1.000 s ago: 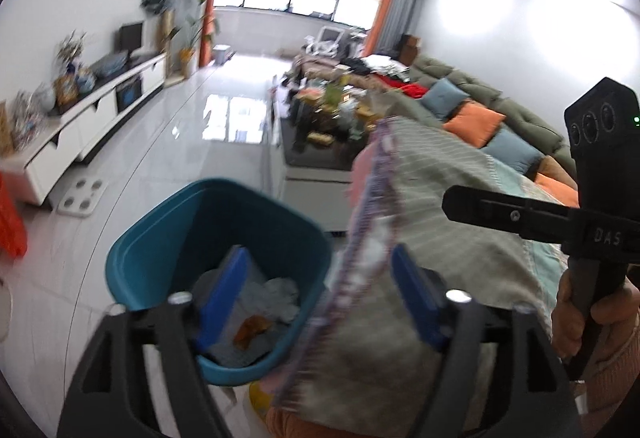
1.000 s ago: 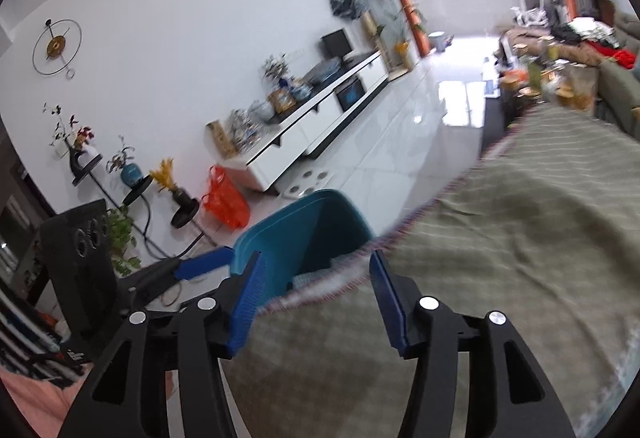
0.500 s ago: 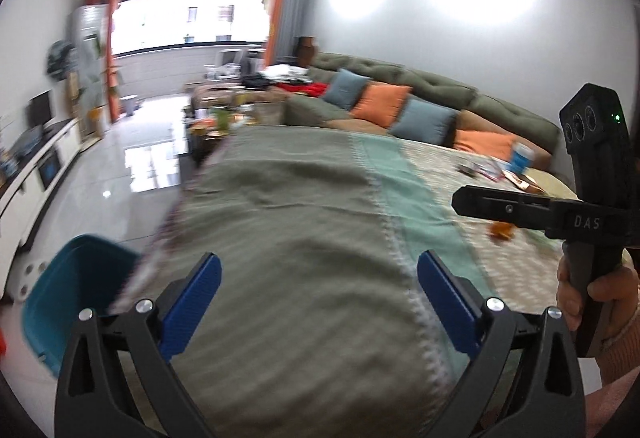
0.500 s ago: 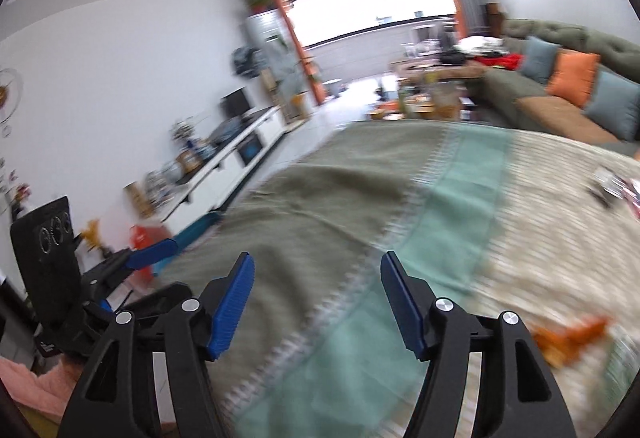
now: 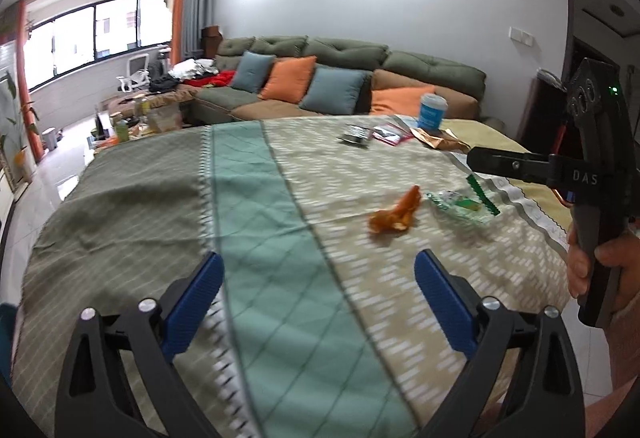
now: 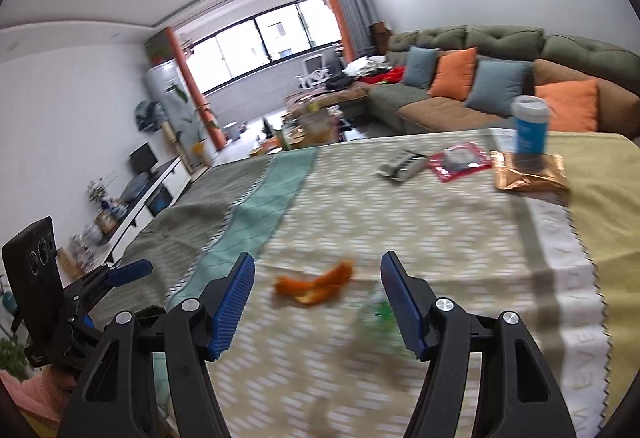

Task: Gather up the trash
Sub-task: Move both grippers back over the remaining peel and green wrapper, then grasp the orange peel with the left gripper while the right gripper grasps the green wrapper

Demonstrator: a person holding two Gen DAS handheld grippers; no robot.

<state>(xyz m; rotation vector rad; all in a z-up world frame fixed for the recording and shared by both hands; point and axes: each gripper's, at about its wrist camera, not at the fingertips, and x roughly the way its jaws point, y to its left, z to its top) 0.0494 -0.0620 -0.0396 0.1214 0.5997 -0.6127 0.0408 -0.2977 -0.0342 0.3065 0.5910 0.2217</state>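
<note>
An orange peel (image 5: pixel 396 213) lies on the cloth-covered table (image 5: pixel 280 238), with a clear green wrapper (image 5: pixel 460 205) just right of it. In the right wrist view the peel (image 6: pixel 316 284) lies just ahead, between the open fingers of my right gripper (image 6: pixel 318 296), and the blurred wrapper (image 6: pixel 378 316) sits by the right finger. My left gripper (image 5: pixel 318 294) is open and empty over the table's near part, left of the peel. More trash lies at the far side: a silver wrapper (image 6: pixel 402 165), a red packet (image 6: pixel 458 161), a copper bag (image 6: pixel 528 175).
A blue cup (image 6: pixel 530 127) stands on the copper bag. A green sofa (image 5: pixel 360 77) with orange and blue cushions runs behind the table. A cluttered coffee table (image 6: pixel 308 125) and TV unit (image 6: pixel 148 193) lie to the left. A sliver of the teal bin (image 5: pixel 6 338) shows at the left edge.
Both grippers swung right from the teal trash bin to face the table top. The peel and wrapper came into view. Both stay open and empty.
</note>
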